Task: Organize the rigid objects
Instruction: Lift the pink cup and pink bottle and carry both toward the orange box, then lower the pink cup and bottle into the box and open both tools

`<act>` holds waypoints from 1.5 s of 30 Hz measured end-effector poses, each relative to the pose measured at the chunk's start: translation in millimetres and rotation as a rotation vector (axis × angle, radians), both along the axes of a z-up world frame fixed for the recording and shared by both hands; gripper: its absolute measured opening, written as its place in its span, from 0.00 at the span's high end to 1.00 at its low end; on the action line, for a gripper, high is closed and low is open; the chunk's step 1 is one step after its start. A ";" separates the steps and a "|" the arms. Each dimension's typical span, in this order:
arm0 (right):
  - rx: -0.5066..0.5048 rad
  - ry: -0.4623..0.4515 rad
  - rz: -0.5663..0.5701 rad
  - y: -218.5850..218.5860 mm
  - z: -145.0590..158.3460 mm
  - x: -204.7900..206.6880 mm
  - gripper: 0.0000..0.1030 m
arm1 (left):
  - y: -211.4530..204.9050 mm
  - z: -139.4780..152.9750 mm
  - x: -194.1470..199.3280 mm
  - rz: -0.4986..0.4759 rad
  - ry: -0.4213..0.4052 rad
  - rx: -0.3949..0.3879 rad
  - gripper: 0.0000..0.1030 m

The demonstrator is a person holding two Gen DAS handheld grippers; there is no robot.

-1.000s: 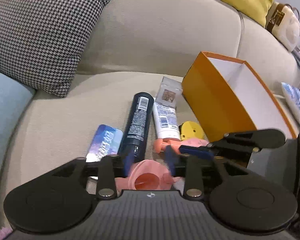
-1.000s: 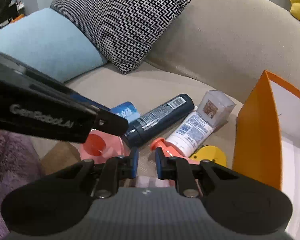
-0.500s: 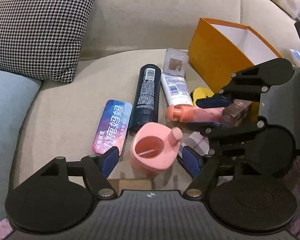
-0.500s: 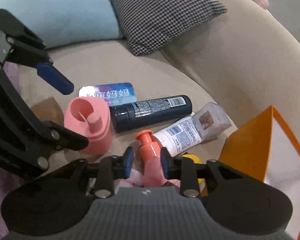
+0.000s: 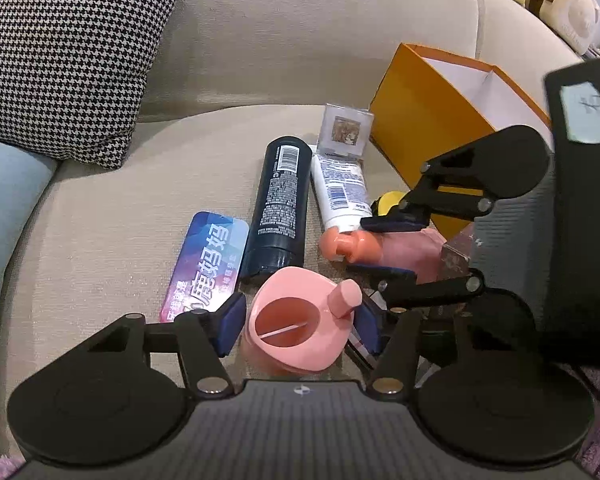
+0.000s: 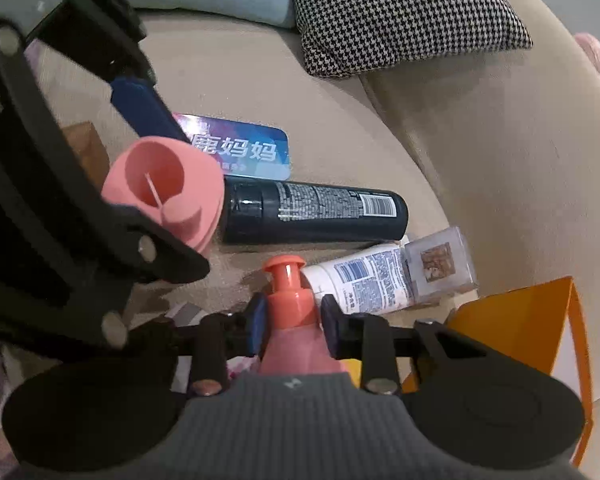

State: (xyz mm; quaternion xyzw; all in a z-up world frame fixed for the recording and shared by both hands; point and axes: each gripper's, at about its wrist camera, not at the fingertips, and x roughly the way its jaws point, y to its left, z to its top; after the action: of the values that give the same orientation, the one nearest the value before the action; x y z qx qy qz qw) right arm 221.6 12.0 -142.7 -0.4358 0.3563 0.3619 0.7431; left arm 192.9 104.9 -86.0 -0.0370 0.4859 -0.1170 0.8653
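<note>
Left claw: angled steeply down over the sofa seat; jaws have just been narrowing, blue pads flanking the pink cup, whether they press it cannot be told.
Right claw: tilted down; jaws have just been closing further, pinching the pink pump bottle below its orange nozzle.
Nearby: dark can, white tube, blue tin lying on the seat; orange box just beside.

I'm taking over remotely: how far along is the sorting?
Nothing looks boxed yet: the orange box shows only bare white inside. In hand: right gripper grips the pink pump bottle; left gripper straddles the pink cup. Left: dark spray can, white tube, blue tin.
</note>
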 end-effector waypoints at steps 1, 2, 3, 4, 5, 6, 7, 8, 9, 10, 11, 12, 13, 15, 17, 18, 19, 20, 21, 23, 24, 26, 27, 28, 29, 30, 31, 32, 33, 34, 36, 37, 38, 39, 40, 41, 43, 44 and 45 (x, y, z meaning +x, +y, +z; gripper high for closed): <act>0.016 0.002 -0.014 -2.7 2.4 0.3 0.73 | 0.7 0.2 0.0 0.004 0.001 -0.004 0.36; 0.038 0.001 -0.030 -6.2 5.3 0.5 0.73 | 1.8 0.6 -0.7 0.011 -0.001 -0.008 0.36; 0.066 -0.004 -0.044 -10.2 9.8 0.4 0.74 | 3.0 1.3 -1.7 0.021 -0.005 -0.009 0.36; 0.096 -0.009 -0.058 -13.6 14.2 0.9 0.74 | 4.3 2.3 -2.9 0.030 -0.010 -0.008 0.37; 0.137 -0.011 -0.074 -18.3 20.4 0.8 0.74 | 5.7 3.9 -4.3 0.040 -0.017 -0.013 0.37; 0.179 -0.011 -0.094 -23.0 26.3 0.9 0.74 | 7.2 6.0 -5.7 0.049 -0.023 -0.024 0.37; 0.217 -0.010 -0.118 -27.6 31.8 0.0 0.75 | 8.7 8.3 -6.7 0.057 -0.025 -0.035 0.37; 0.258 0.000 -0.151 -32.1 37.1 0.8 0.75 | 9.7 11.0 -8.2 0.065 -0.028 -0.042 0.37; 0.292 0.004 -0.186 -36.9 41.8 1.5 0.75 | 10.2 14.5 -10.1 0.074 -0.031 -0.046 0.37; 0.330 0.009 -0.225 -41.7 46.5 2.4 0.75 | 10.5 18.0 -12.2 0.081 -0.035 -0.047 0.37; 0.362 0.016 -0.262 -46.2 50.8 2.8 0.75 | 10.9 22.1 -14.9 0.088 -0.041 -0.051 0.37; 0.395 0.023 -0.298 -50.7 55.0 2.5 0.75 | 11.3 26.9 -17.9 0.095 -0.048 -0.059 0.37; 0.431 0.031 -0.334 -55.5 58.9 0.5 0.75 | 11.8 30.9 -21.2 0.102 -0.054 -0.069 0.37; 0.524 0.059 -0.403 -67.0 69.8 -2.7 0.75 | 12.3 41.9 -27.7 0.118 -0.069 -0.096 0.37; 0.605 0.082 -0.452 -78.2 83.2 -7.4 0.75 | 11.2 53.8 -33.4 0.126 -0.087 -0.118 0.37; 0.639 0.088 -0.472 -84.8 89.6 -12.6 0.75 | 9.9 59.9 -36.0 0.124 -0.098 -0.127 0.37; 0.675 0.091 -0.489 -91.4 98.1 -16.3 0.74 | 7.8 67.2 -38.9 0.118 -0.112 -0.136 0.37; 0.705 0.088 -0.503 -98.1 107.1 -20.4 0.74 | 4.9 75.3 -41.7 0.106 -0.127 -0.145 0.37; 0.728 0.081 -0.511 -104.8 115.8 -25.1 0.74 | 1.4 83.8 -44.5 0.093 -0.145 -0.155 0.37; 0.777 0.052 -0.528 -121.1 134.6 -34.1 0.74 | -7.4 98.7 -48.4 0.063 -0.174 -0.177 0.37; 0.795 0.034 -0.536 -129.6 143.3 -38.5 0.74 | -13.7 106.1 -49.3 0.043 -0.188 -0.191 0.37; 0.822 0.006 -0.561 -147.9 157.6 -45.7 0.74 | -26.5 117.9 -49.4 0.002 -0.209 -0.220 0.37; 0.830 -0.005 -0.581 -157.6 164.1 -50.3 0.74 | -33.5 122.2 -48.3 -0.020 -0.216 -0.230 0.37; 0.837 -0.010 -0.610 -169.6 169.1 -53.0 0.74 | -42.3 126.7 -46.9 -0.048 -0.223 -0.237 0.37; 0.841 -0.013 -0.639 -180.4 172.3 -54.8 0.74 | -51.0 131.8 -45.8 -0.075 -0.231 -0.241 0.37; 0.844 -0.016 -0.667 -191.9 174.6 -56.3 0.74 | -61.3 134.4 -43.3 -0.103 -0.235 -0.241 0.37; 0.841 -0.022 -0.692 -201.7 174.6 -58.0 0.74 | -71.9 136.6 -41.1 -0.134 -0.239 -0.240 0.37; 0.836 -0.029 -0.716 -211.3 171.7 -60.6 0.74 | -82.9 138.0 -38.4 -0.166 -0.240 -0.239 0.37; 0.828 -0.034 -0.746 -220.8 168.2 -61.9 0.74 | -94.4 138.2 -34.9 -0.199 -0.236 -0.239 0.37; 0.818 -0.031 -0.778 -230.1 164.4 -62.3 0.74 | -106.3 135.7 -31.7 -0.229 -0.228 -0.236 0.37; 0.812 -0.008 -0.831 -247.4 154.7 -59.6 0.74 | -128.6 130.7 -24.8 -0.293 -0.206 -0.223 0.37; 0.815 0.012 -0.855 -255.6 148.4 -57.3 0.74 | -139.6 126.7 -20.6 -0.330 -0.192 -0.208 0.37; 0.818 0.032 -0.877 -262.6 142.5 -54.9 0.74 | -150.0 123.0 -17.6 -0.361 -0.179 -0.190 0.37; 0.821 0.053 -0.897 -271.8 136.4 -53.6 0.74 | -159.0 118.3 -15.1 -0.393 -0.164 -0.170 0.37; 0.817 0.067 -0.909 -276.7 130.5 -51.5 0.74 | -168.7 113.0 -11.7 -0.425 -0.147 -0.146 0.36; 0.808 0.075 -0.918 -279.5 125.6 -49.5 0.74 | -175.7 108.8 -8.7 -0.452 -0.140 -0.126 0.37; 0.794 0.093 -0.920 -284.7 116.2 -45.0 0.74 | -188.9 105.0 -6.7 -0.502 -0.130 -0.088 0.37; 0.788 0.104 -0.919 -286.8 111.5 -42.1 0.74 | -195.4 104.2 -4.4 -0.530 -0.117 -0.074 0.37; 0.780 0.117 -0.918 -287.2 106.7 -39.5 0.74 | -198.7 104.7 -3.5 -0.556 -0.104 -0.067 0.37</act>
State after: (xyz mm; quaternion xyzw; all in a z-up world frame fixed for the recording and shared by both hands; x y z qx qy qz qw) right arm 182.1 -275.2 -36.1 0.0879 0.3893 0.1315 0.9074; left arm 189.4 -93.8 18.7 0.0751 0.4283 -0.3678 0.8220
